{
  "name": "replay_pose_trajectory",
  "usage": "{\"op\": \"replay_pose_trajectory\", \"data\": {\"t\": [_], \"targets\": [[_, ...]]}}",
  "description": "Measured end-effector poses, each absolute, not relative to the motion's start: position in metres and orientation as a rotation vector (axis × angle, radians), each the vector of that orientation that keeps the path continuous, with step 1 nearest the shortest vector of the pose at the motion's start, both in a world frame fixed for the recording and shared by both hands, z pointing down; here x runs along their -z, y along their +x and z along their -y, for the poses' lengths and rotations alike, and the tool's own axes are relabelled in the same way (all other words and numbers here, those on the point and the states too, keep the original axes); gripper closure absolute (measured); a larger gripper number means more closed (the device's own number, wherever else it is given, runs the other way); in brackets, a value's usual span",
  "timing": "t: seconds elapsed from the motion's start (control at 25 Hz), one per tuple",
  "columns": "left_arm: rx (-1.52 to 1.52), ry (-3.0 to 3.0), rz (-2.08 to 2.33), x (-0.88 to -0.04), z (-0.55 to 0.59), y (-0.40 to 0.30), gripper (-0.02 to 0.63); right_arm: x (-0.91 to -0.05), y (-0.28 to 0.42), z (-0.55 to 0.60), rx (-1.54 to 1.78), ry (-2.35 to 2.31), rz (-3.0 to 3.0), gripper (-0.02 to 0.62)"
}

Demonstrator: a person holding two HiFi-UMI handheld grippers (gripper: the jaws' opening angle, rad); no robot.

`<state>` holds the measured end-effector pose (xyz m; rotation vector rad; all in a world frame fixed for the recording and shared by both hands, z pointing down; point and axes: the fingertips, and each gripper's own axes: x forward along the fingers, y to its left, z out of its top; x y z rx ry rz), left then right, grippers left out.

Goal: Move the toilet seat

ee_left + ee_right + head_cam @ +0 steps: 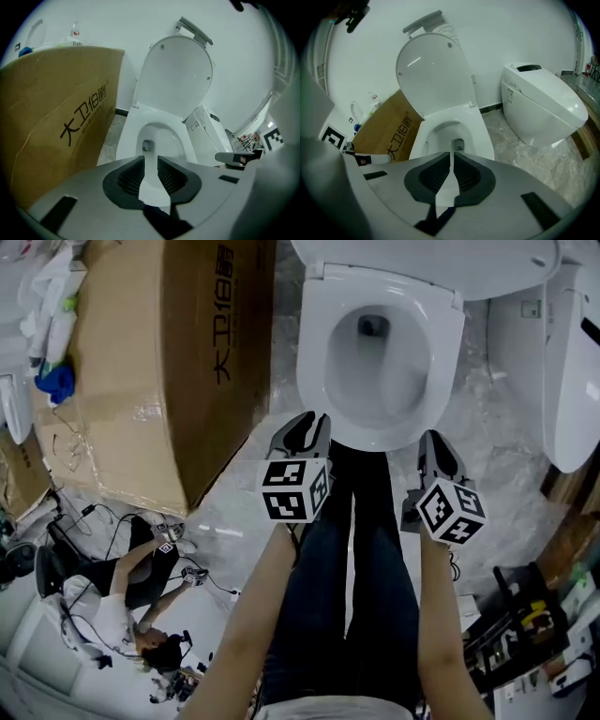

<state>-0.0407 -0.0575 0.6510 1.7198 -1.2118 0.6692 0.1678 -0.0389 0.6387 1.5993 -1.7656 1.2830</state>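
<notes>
Down low and nearest, two bare forearms reach out over dark trousers [375, 559], each one ending in a tool with a marker cube on its back. The left tool [307, 423] has its jaws a narrow way apart, and nothing sits in the gap. The right tool [437, 444] has its jaws drawn together to a thin slit, with nothing held. Both point steeply down and hang side by side, the left slightly ahead of the right.

Just beyond the two tips, and not touching them, is the front edge of the toilet seat [319, 362]. It lies flat on the bowl [375, 362], with the left tool over its front left part and the right tool off its front right corner. Behind the seat the lid [176, 75] stands upright against the white wall [117, 23].

Left of the left tool a large cardboard box [141, 352] with dark printed characters stands close beside the bowl. Right of the right tool, across a stretch of marbled floor [525, 150], stands a second toilet [543, 105] with its lid shut.
</notes>
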Motion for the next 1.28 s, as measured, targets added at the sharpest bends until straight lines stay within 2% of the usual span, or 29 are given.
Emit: {"op": "replay_pose_trajectory", "data": {"t": [0.24, 0.28, 0.36, 0.68, 0.96, 1.28], "targets": [[-0.697, 1.659, 1.175, -0.685, 0.04, -0.045, 0.507, -0.673, 0.18, 0.028, -1.363, 1.632, 1.692, 0.572], [-0.702, 1.654, 1.167, -0.69, 0.038, -0.046, 0.501, -0.677, 0.18, 0.027, -1.368, 1.628, 1.69, 0.56], [-0.713, 1.645, 1.153, -0.699, 0.034, -0.046, 0.488, -0.688, 0.181, 0.026, -1.374, 1.613, 1.683, 0.494], [-0.745, 1.57, 1.144, -0.737, 0.019, -0.056, 0.446, -0.728, 0.193, 0.012, -1.365, 1.575, 1.608, 0.457], [-0.737, 1.541, 1.125, -0.752, 0.013, -0.053, 0.405, -0.753, 0.202, 0.003, -1.403, 1.545, 1.56, 0.387], [-0.73, 1.52, 1.101, -0.767, 0.011, -0.05, 0.365, -0.773, 0.2, -0.009, -1.476, 1.506, 1.529, 0.341]]}}
